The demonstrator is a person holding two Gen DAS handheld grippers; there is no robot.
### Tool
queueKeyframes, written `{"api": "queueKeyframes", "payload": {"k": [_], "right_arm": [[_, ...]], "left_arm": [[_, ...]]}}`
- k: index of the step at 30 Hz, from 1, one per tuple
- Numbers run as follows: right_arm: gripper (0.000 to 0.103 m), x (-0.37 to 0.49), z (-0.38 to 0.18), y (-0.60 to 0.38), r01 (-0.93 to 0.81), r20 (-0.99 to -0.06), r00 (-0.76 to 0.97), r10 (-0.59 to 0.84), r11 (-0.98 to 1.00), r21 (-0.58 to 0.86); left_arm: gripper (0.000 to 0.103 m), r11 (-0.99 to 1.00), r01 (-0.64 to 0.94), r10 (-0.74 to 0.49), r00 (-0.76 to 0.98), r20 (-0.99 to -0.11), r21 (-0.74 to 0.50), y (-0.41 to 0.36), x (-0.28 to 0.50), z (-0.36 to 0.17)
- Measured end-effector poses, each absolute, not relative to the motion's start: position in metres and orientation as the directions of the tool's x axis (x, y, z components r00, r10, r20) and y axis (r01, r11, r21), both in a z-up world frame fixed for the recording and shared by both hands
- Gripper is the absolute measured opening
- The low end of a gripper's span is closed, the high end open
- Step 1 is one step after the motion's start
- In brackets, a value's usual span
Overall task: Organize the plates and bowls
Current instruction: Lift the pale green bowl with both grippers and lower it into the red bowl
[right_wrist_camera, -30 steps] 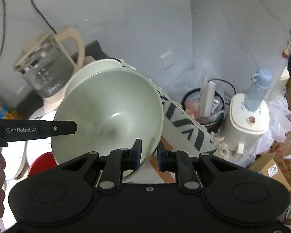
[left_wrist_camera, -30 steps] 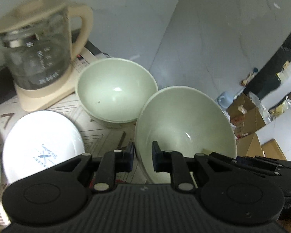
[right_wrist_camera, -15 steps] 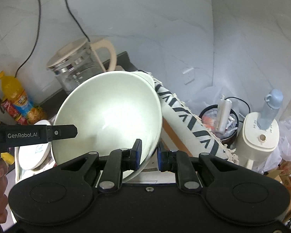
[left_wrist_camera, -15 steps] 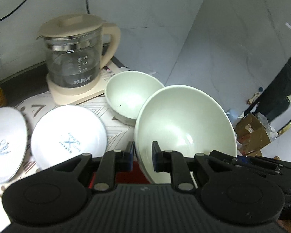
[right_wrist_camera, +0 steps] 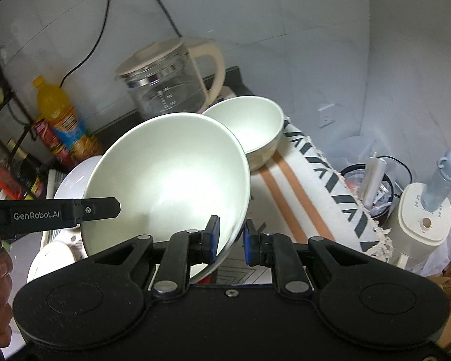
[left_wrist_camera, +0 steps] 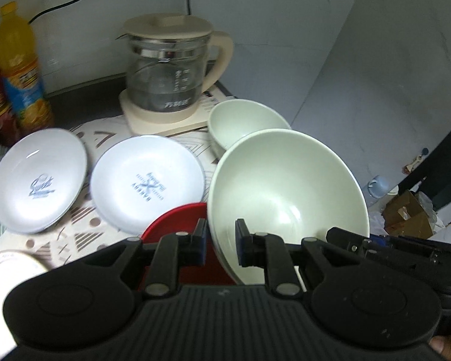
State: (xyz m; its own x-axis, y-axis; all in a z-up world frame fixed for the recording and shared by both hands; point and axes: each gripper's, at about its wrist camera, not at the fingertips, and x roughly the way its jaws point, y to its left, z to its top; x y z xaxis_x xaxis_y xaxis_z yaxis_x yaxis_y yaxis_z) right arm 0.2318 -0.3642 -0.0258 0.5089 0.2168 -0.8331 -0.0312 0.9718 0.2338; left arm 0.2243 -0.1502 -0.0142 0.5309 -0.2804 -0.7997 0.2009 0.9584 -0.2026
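A large pale green bowl (left_wrist_camera: 288, 186) (right_wrist_camera: 171, 174) hangs tilted above the table, gripped on opposite sides of its rim. My left gripper (left_wrist_camera: 221, 245) is shut on its near rim; my right gripper (right_wrist_camera: 230, 240) is shut on the other rim. A second pale green bowl (left_wrist_camera: 243, 123) (right_wrist_camera: 252, 126) rests on the cloth behind it. Two white printed plates (left_wrist_camera: 39, 180) (left_wrist_camera: 147, 180) lie to the left, and a red plate (left_wrist_camera: 177, 225) sits under the left fingers. The other gripper's body (right_wrist_camera: 51, 213) shows in the right wrist view.
A glass kettle (left_wrist_camera: 171, 72) with a cream lid stands at the back on its base. Orange drink bottle (left_wrist_camera: 18, 69) and a red can stand at the back left. Another white dish (left_wrist_camera: 12, 273) lies near left. Right of the table edge (right_wrist_camera: 330, 180), a bin and humidifier (right_wrist_camera: 421, 225) stand below.
Both grippers have pulled back and risen with the large bowl, away from the second bowl. The kettle and plates now appear farther off, and the red plate has come into view.
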Motion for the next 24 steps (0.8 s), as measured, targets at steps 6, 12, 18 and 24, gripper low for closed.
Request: {"api": "queueKeyframes", "payload": {"k": [6, 12, 18, 24], "right_arm": [[0.017, 0.228, -0.031, -0.349, -0.081, -0.844, 0.474, 0.25, 0.967, 0.241], [0.017, 0.222, -0.04, -0.333, -0.124, -0.862, 0.43, 0.269, 0.963, 0.238], [0.017, 0.218, -0.05, -0.324, -0.14, -0.883, 0.387, 0.265, 0.964, 0.228], [0.017, 0.219, -0.059, -0.318, -0.149, -0.898, 0.358, 0.255, 0.965, 0.214]], "left_arm": [[0.017, 0.968, 0.151, -0.252, 0.519, -0.817, -0.203, -0.129, 0.21, -0.023], [0.017, 0.972, 0.121, -0.233, 0.492, -0.839, -0.199, -0.114, 0.2, -0.035], [0.017, 0.973, 0.095, -0.231, 0.447, -0.864, -0.212, -0.107, 0.198, -0.052], [0.018, 0.974, 0.081, -0.226, 0.422, -0.878, -0.211, -0.103, 0.202, -0.066]]}}
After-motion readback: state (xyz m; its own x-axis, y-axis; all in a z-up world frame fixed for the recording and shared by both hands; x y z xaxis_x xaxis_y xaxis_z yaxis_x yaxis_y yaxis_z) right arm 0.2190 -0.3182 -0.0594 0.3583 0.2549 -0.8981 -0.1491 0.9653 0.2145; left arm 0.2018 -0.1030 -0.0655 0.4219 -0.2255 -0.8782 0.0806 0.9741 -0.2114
